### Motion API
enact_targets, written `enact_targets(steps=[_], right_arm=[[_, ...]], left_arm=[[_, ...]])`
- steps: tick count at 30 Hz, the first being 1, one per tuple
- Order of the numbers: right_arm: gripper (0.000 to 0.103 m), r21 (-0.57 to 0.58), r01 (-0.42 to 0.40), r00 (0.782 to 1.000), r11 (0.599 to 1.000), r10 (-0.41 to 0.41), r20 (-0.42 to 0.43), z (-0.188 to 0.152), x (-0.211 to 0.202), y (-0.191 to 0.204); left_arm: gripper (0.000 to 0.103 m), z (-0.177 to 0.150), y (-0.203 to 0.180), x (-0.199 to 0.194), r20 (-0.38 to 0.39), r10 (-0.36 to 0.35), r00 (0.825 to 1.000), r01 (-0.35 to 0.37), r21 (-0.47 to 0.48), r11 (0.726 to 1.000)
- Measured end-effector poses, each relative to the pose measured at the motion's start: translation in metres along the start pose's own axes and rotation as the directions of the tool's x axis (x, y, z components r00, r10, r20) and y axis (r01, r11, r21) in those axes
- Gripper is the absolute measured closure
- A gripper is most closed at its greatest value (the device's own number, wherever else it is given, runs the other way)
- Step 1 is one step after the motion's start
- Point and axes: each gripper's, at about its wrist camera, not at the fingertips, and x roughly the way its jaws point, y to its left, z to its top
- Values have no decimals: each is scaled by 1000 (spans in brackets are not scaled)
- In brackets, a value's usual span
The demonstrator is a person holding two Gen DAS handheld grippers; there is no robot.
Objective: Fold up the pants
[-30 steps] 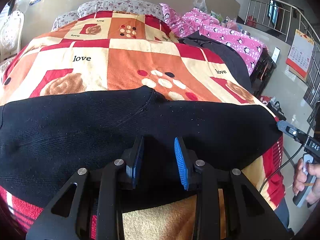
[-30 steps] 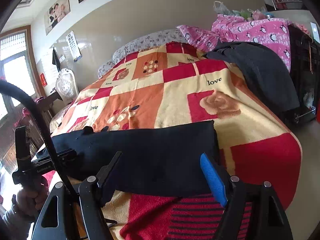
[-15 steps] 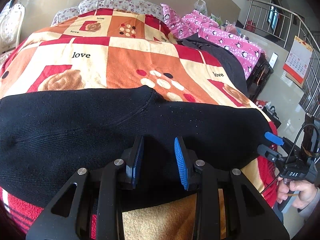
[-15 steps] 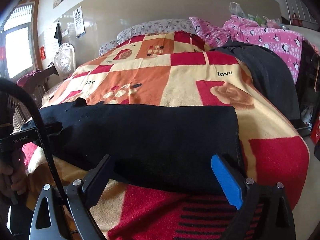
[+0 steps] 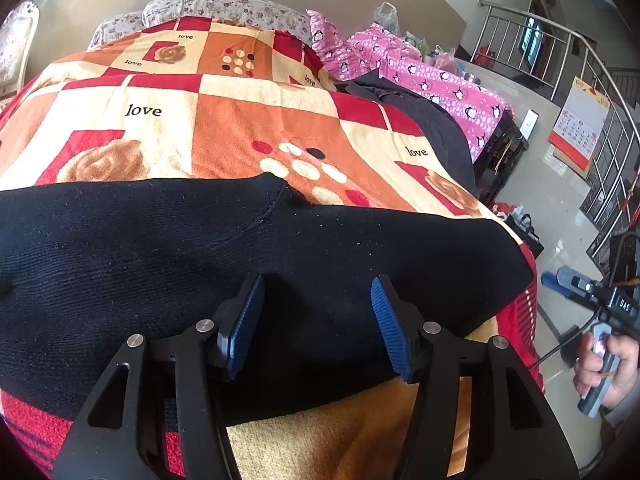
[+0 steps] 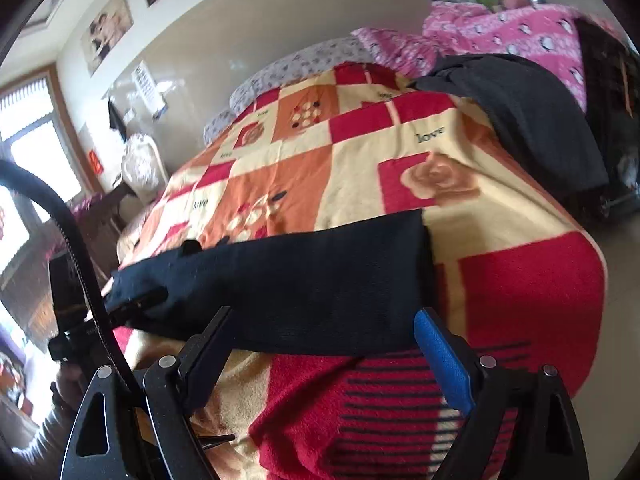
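Black knit pants (image 5: 200,256) lie flat across the near edge of the bed, legs stacked, stretched left to right. In the right wrist view the pants (image 6: 304,284) end in a straight edge at the right. My left gripper (image 5: 316,316) is open and empty, just above the pants' near edge. My right gripper (image 6: 324,344) is open and empty, a little short of the pants' near edge. The right gripper also shows off the bed's right side in the left wrist view (image 5: 568,280). The left gripper shows at the left in the right wrist view (image 6: 132,300), by the pants' left end.
The bed carries a red, orange and cream patchwork blanket (image 5: 248,120). A dark grey garment (image 6: 520,112) hangs over the bed's far right side. A pink penguin quilt (image 5: 424,76) lies beyond it. Tiled floor and a stair railing (image 5: 600,112) are at the right.
My left gripper has opened wider over the pants. My right gripper has drawn back and turned, away from the pants' right end.
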Motion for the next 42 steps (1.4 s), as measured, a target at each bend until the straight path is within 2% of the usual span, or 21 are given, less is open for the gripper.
enact_targets(steps=[3, 8, 11, 14, 17, 19, 20, 22, 24, 25, 27, 28, 29, 30, 31, 32, 38, 40, 42], right_arm=[[14, 103, -37, 999, 994, 38, -6, -15, -6, -21], [16, 184, -138, 990, 973, 134, 36, -24, 3, -37], [15, 272, -221, 975, 937, 205, 88, -24, 13, -52], [15, 376, -350, 936, 858, 307, 172, -26, 17, -69], [15, 465, -489, 872, 738, 417, 256, -31, 19, -87], [20, 501, -537, 843, 679, 456, 286, -33, 20, -96], [20, 505, -549, 834, 666, 474, 283, -32, 20, -98], [25, 468, -552, 832, 690, 494, 253, -28, 20, -93], [28, 434, -542, 839, 719, 493, 230, -24, 20, -87], [33, 426, -555, 830, 714, 505, 235, -22, 21, -86], [40, 422, -557, 829, 715, 506, 237, -19, 23, -84], [41, 413, -545, 838, 730, 494, 232, -17, 25, -83], [43, 408, -515, 857, 754, 465, 221, -14, 28, -83], [49, 409, -466, 884, 784, 428, 188, -13, 34, -81], [63, 404, -409, 912, 819, 385, 142, -13, 40, -77], [68, 383, -370, 929, 847, 345, 134, -13, 40, -74], [69, 346, -318, 947, 883, 284, 148, -16, 38, -65], [72, 302, -279, 957, 912, 238, 164, -18, 36, -57], [75, 239, -206, 972, 949, 170, 162, -15, 32, -51]], left_arm=[[47, 0, 1, -1, 6, -7, 1000, 7, -14, 1000], [47, 1, 6, -2, 12, -35, 999, 36, -43, 998], [47, 1, 10, -3, 15, -58, 998, 59, -69, 996], [47, 2, 12, -4, 20, -68, 998, 69, -82, 994], [47, 2, 9, -3, 21, -61, 998, 62, -77, 995], [47, 2, 8, -3, 20, -55, 998, 56, -72, 996], [47, 2, 8, -3, 20, -55, 998, 56, -72, 996], [47, 2, 8, -2, 20, -55, 998, 56, -72, 996], [47, 2, 8, -2, 21, -53, 998, 55, -72, 996], [47, 2, 8, -2, 20, -53, 998, 54, -71, 996], [47, 2, 10, -3, 21, -52, 998, 53, -71, 996], [47, 2, 10, -2, 20, -53, 998, 54, -71, 996], [47, 2, 9, -3, 21, -53, 998, 55, -71, 996], [47, 2, 9, -2, 21, -53, 998, 55, -72, 996], [47, 2, 9, -2, 21, -53, 998, 55, -72, 996], [47, 2, 9, -2, 22, -53, 998, 54, -73, 996], [47, 3, 6, -2, 5, -40, 999, 40, -67, 997], [47, 10, -5, -1, -24, -20, 999, 19, -58, 998], [47, 21, -21, 1, -42, -83, 996, 81, -59, 995]])
